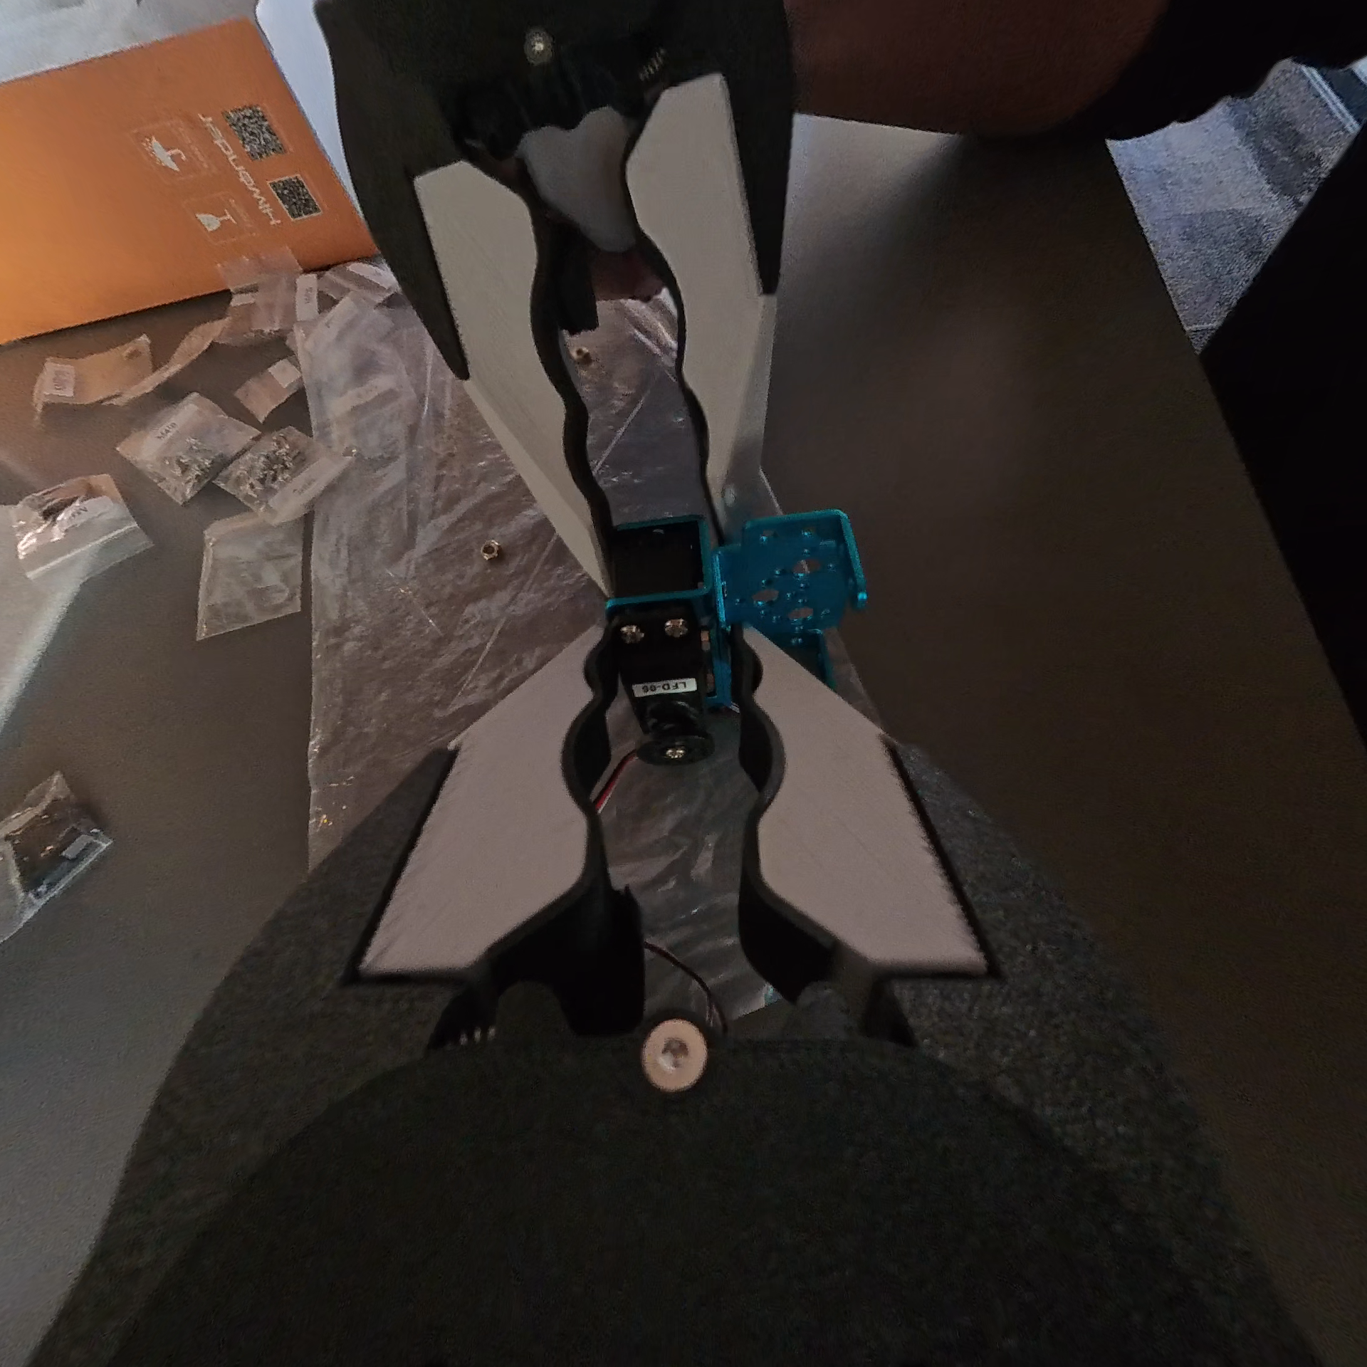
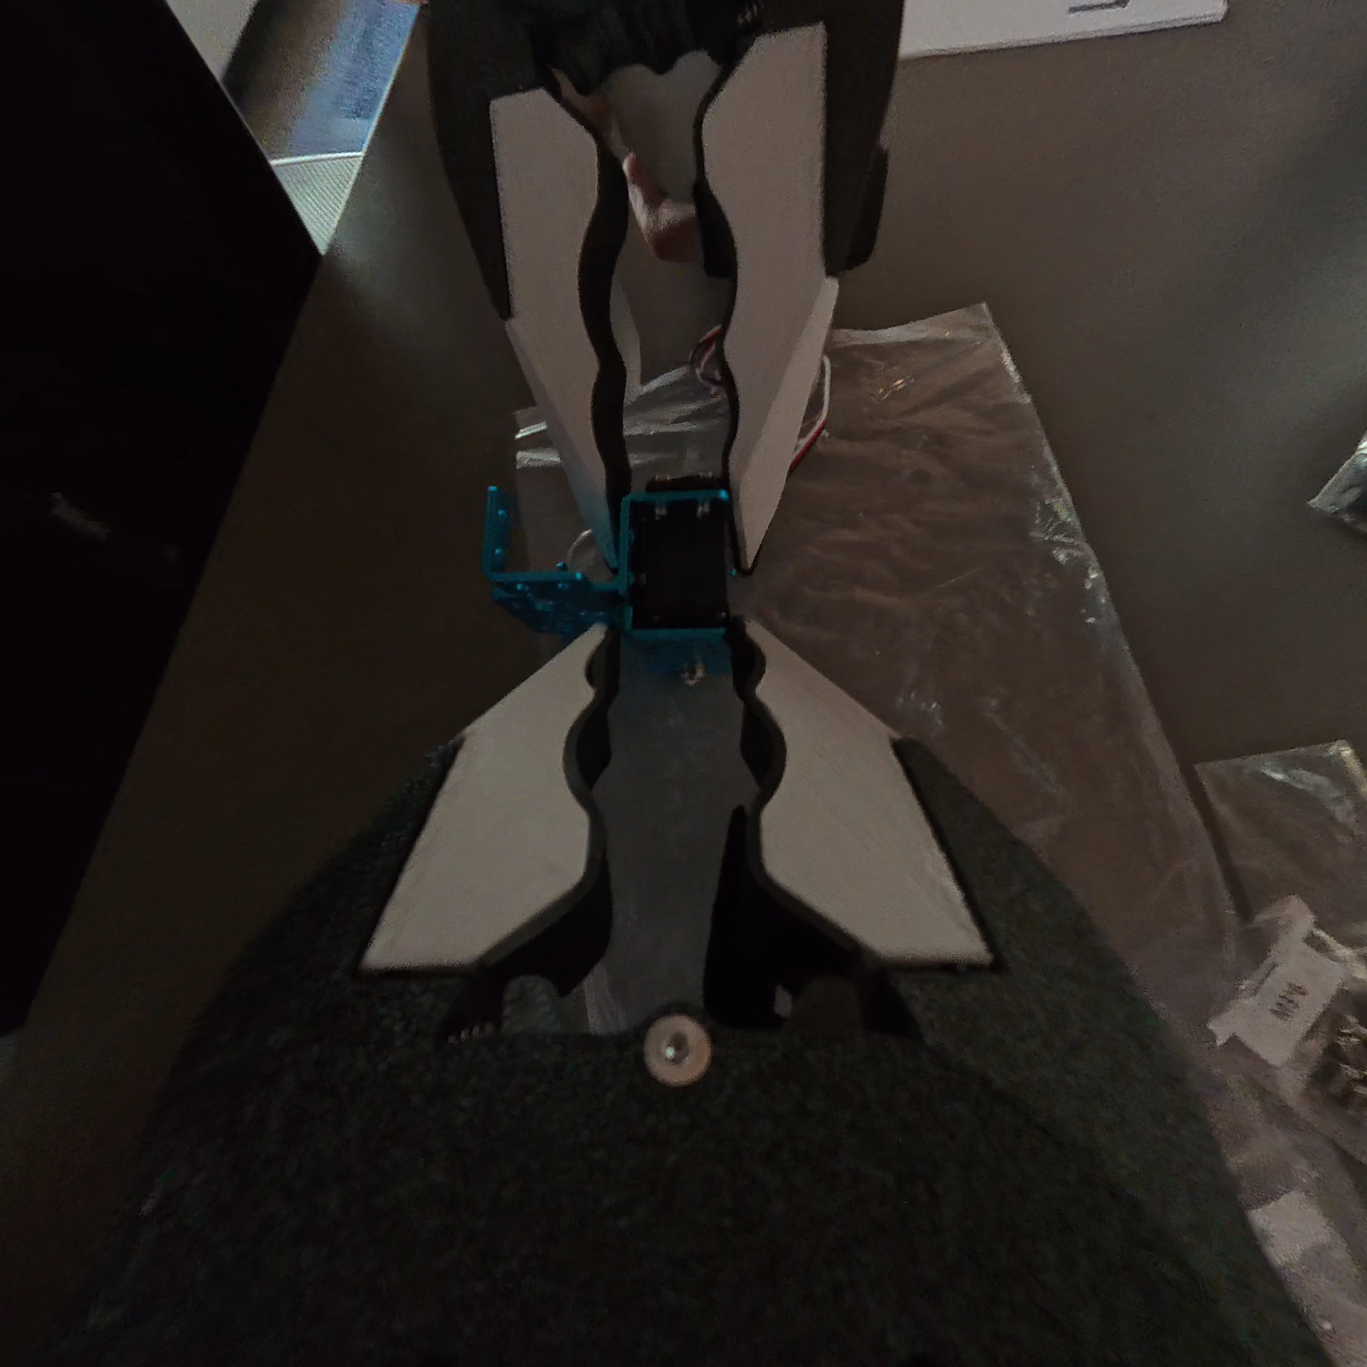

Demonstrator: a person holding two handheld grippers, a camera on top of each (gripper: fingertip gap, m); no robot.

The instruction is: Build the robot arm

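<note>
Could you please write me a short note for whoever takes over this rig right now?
Left gripper: jaws shut on the bracket, at the end where the black servo sticks out.
Right gripper: jaws shut on the same bracket from the opposite end, so the two grippers meet tip to tip.
The bracket is blue and sits over a clear sheet on the dark table; contact with the sheet cannot be told.
Nearby: a nut on the sheet, bags of small parts, an orange box.

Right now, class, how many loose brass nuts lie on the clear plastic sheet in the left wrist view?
2: one nut left of the far tongs' white finger, another nut between those fingers. More may be hidden behind the tongs.
</note>
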